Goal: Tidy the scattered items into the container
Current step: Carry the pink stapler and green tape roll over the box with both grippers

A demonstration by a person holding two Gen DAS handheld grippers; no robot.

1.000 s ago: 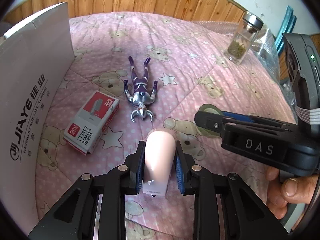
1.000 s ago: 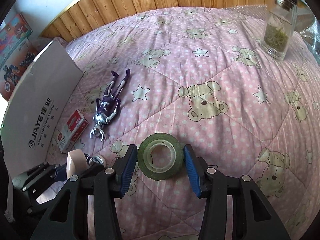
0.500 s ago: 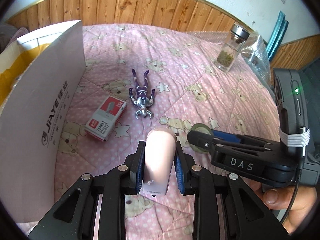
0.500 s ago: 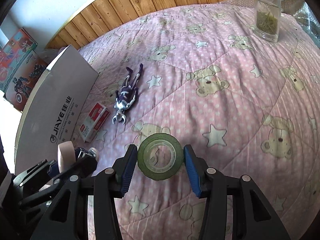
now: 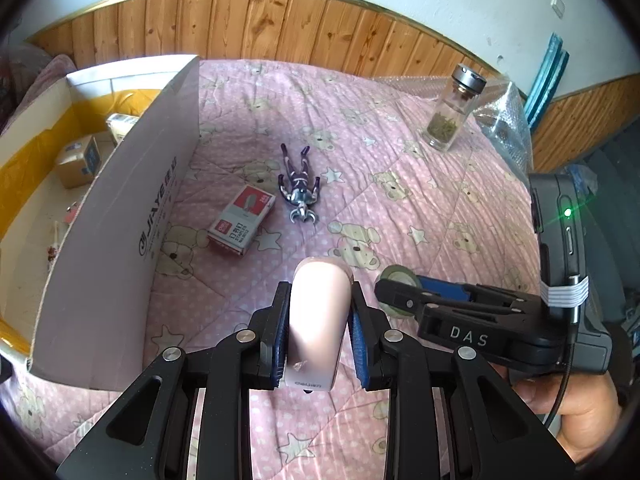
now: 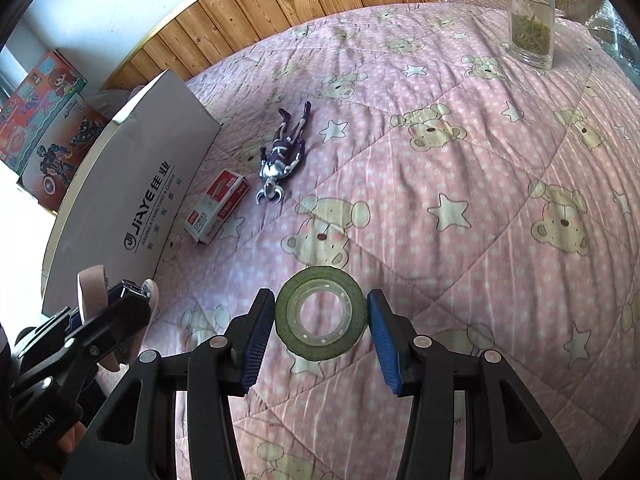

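The left gripper [image 5: 318, 330] clamped a pink case [image 5: 318, 320]; the right gripper [image 6: 321, 322] pinched a tape roll [image 6: 321, 318]. At ten o'clock stood the "JIAYE" box [image 5: 116, 216], beside a "STAPLES" packet [image 5: 241, 221].

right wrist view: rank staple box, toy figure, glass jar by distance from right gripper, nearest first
From the right gripper, shut on the tape roll:
1. Staple box, left, by the carton.
2. Toy figure, just beyond the box, left of centre.
3. Glass jar, far right corner.
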